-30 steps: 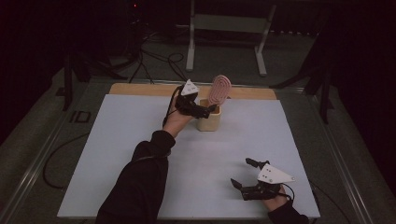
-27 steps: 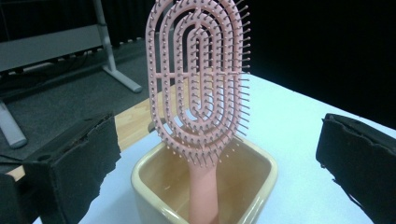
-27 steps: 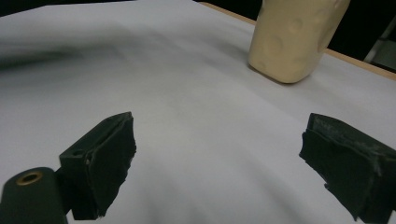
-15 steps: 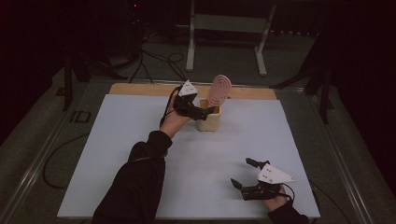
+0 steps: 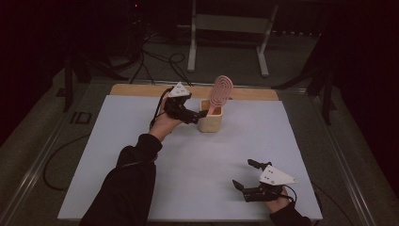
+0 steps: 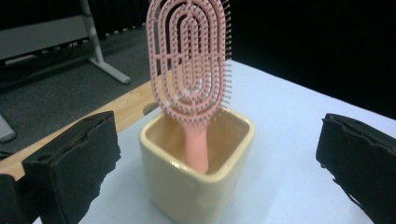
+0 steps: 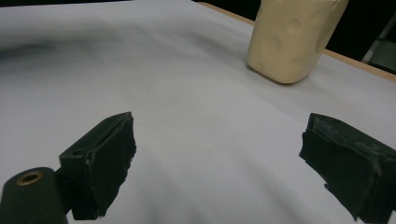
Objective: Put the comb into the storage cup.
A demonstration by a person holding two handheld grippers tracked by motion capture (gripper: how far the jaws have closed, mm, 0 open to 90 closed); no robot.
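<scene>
A cream square cup [image 5: 210,122] stands on the white table at the far middle, with a pink oval hairbrush [image 5: 220,91] upright in it, handle down. My left gripper [image 5: 197,114] is just left of the cup, open and holding nothing. In the left gripper view the cup [image 6: 196,182] and brush [image 6: 189,60] sit straight ahead of the left gripper [image 6: 217,140], between its spread jaws. My right gripper [image 5: 244,174] rests open near the front right edge. In the right gripper view, the right gripper [image 7: 219,154] has bare table between its jaws and the cup [image 7: 292,39] is far off.
The white sheet [image 5: 141,150] covers the table, with a wooden strip [image 5: 136,89] along the far edge. A metal stand [image 5: 226,28] and cables [image 5: 160,56] lie on the dark floor beyond. A person's dark sleeve [image 5: 127,188] reaches in from the front left.
My left gripper has drawn back a little to the left, away from the cup. The brush stays in the cup, slightly more upright. The right gripper has not moved.
</scene>
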